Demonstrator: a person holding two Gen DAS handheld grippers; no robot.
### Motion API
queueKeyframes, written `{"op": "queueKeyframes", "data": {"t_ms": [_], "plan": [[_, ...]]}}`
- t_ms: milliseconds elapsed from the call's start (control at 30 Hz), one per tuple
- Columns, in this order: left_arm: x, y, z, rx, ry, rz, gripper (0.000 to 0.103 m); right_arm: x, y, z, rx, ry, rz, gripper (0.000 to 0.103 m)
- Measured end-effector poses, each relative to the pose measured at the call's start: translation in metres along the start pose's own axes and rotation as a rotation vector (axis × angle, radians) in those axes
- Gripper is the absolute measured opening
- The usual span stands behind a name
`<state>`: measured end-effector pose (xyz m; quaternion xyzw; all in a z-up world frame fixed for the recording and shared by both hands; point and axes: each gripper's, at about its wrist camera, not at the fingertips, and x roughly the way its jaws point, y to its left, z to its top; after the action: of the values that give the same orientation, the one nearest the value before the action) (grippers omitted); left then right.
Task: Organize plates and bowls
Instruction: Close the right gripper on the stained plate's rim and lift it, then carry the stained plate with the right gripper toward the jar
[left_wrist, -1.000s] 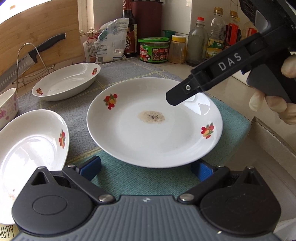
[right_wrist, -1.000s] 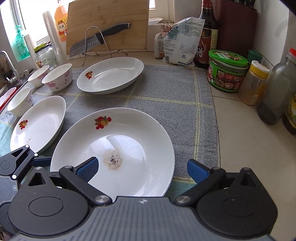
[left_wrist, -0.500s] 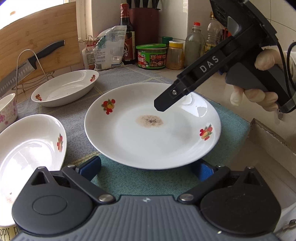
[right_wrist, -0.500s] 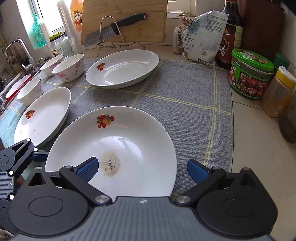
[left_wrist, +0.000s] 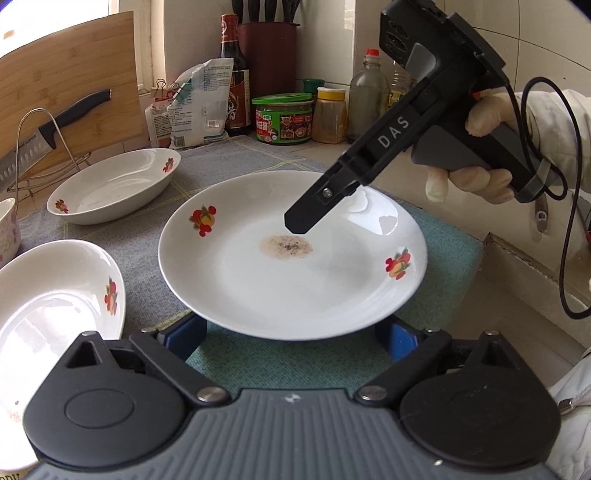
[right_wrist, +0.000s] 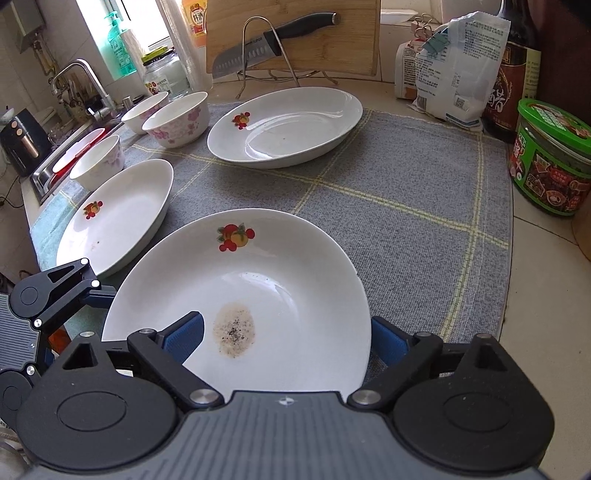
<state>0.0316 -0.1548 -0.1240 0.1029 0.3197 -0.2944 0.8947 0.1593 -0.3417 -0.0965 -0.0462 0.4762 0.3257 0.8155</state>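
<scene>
Two hand-held grippers close in on one dirty plate on the desk.
We see the left hand-held gripper at the plate's near edge, blue pads either side of the rim, jaws wide but closing, nothing gripped yet. Our right hand-held gripper straddles the plate's opposite rim, one pad over the dish and one outside, also closing without clear contact. The plate lies on a grey cloth, beside two other plates and three bowls.
</scene>
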Motion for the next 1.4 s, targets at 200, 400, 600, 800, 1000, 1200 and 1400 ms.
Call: {"op": "queueKeyframes", "data": {"t_ms": [200, 400, 600, 800, 1000, 1200, 1400], "plan": [[0.0, 0.0, 0.001, 0.018, 0.002, 0.001, 0.096, 0.005, -0.003, 0.006, -0.021, 0.011, 0.051, 0.093], [0.001, 0.0, 0.002, 0.026, 0.009, 0.004, 0.096, 0.009, -0.008, 0.012, -0.033, 0.024, 0.086, 0.091], [0.001, 0.001, 0.003, 0.032, 0.013, -0.004, 0.096, 0.01, -0.01, 0.015, -0.037, 0.033, 0.109, 0.09], [0.0, 0.001, 0.005, 0.033, 0.029, -0.009, 0.096, 0.01, -0.01, 0.015, -0.029, 0.035, 0.102, 0.09], [0.0, 0.001, 0.007, 0.037, 0.038, -0.017, 0.096, 0.009, -0.011, 0.016, -0.019, 0.034, 0.095, 0.09], [0.001, 0.002, 0.012, 0.036, 0.036, -0.037, 0.096, 0.002, -0.014, 0.018, -0.011, 0.019, 0.084, 0.09], [0.009, 0.002, 0.024, 0.042, 0.024, -0.052, 0.096, -0.004, -0.024, 0.024, 0.0, 0.0, 0.058, 0.09]]}}
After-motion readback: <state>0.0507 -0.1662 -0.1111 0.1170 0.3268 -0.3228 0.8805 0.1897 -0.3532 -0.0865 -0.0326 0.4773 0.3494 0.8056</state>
